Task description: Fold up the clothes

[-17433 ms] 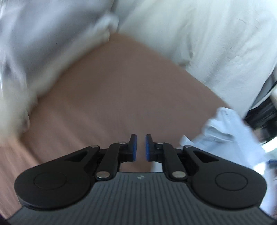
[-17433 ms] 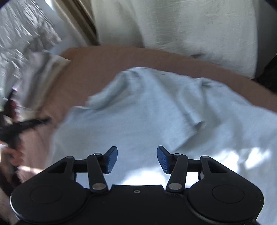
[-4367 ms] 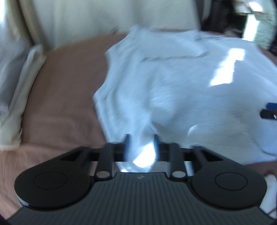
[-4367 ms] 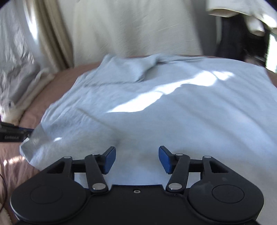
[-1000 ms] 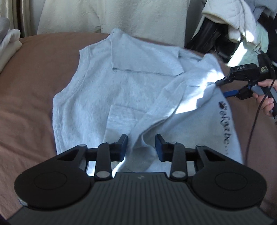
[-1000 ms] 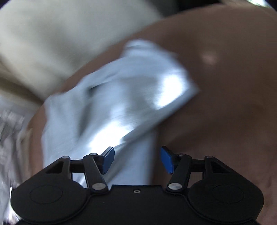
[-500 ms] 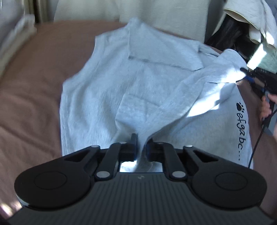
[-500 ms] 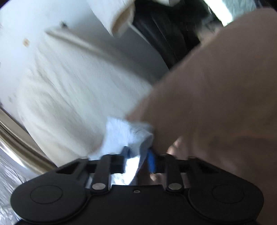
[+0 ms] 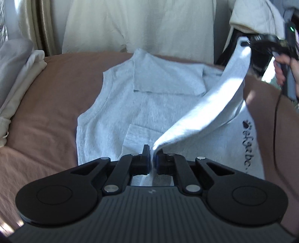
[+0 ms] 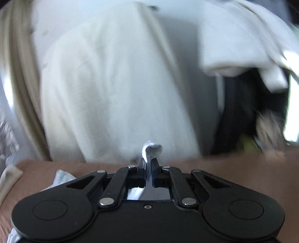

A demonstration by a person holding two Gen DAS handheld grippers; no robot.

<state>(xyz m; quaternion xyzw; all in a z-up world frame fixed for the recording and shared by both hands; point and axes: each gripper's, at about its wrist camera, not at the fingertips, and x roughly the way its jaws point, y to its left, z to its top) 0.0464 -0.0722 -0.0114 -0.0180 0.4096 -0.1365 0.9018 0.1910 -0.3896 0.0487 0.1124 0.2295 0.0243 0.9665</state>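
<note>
A light grey shirt (image 9: 149, 104) with black lettering on its right side lies spread on the brown bed (image 9: 56, 89), one sleeve folded in at the top. My left gripper (image 9: 152, 158) is shut on the near end of the shirt's right edge. My right gripper (image 10: 148, 168) is shut on the far end of that edge, and a tuft of grey cloth (image 10: 151, 147) sticks out past its tips. In the left wrist view the right gripper (image 9: 265, 43) holds the cloth high at the upper right, so the edge hangs as a lifted band (image 9: 214, 104) between both grippers.
A cream cover (image 9: 140, 26) hangs behind the bed. Folded pale bedding (image 9: 16, 71) lies at the left edge. Clothes are piled on a dark chair (image 9: 261, 15) at the right. A cable (image 9: 276, 121) trails from the right gripper.
Both grippers have shut on the shirt's right edge and lifted it. The right gripper has risen, drawing the cloth up into a taut band.
</note>
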